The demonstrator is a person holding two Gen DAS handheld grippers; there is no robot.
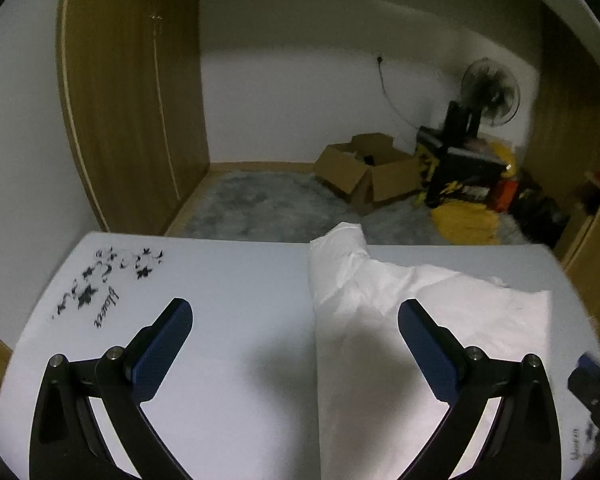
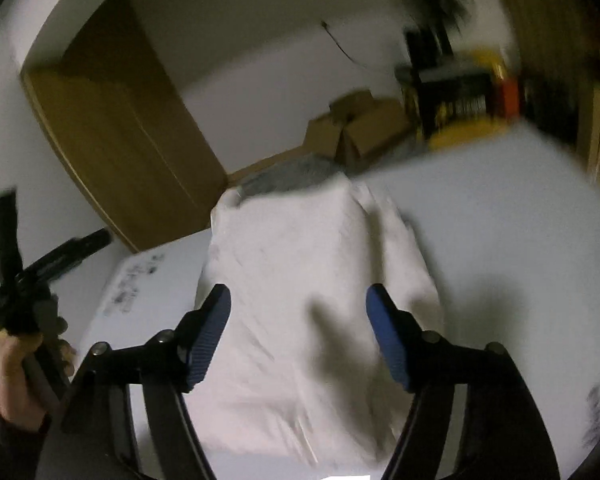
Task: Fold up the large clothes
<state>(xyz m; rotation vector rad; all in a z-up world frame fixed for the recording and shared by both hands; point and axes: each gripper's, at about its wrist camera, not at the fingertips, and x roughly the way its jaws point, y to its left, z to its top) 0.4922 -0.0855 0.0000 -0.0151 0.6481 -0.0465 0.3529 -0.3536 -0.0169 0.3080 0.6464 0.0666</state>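
Observation:
A white garment (image 1: 400, 320) lies folded in a long strip on the white table (image 1: 228, 280), with a sleeve part spread to the right. In the right wrist view the garment (image 2: 300, 280) runs away from me down the middle. My left gripper (image 1: 296, 328) is open and empty, hovering above the garment's left edge. My right gripper (image 2: 298, 320) is open and empty above the garment's near half; the view is blurred. The right gripper's tip shows at the left wrist view's right edge (image 1: 592, 380). The left gripper and the hand holding it show in the right wrist view (image 2: 24, 300).
A black floral print (image 1: 108, 276) marks the table's far left corner. Beyond the table are a grey rug (image 1: 260, 204), a wooden wardrobe (image 1: 132, 100), an open cardboard box (image 1: 368, 168), a fan (image 1: 490, 92) and yellow and black clutter (image 1: 468, 184).

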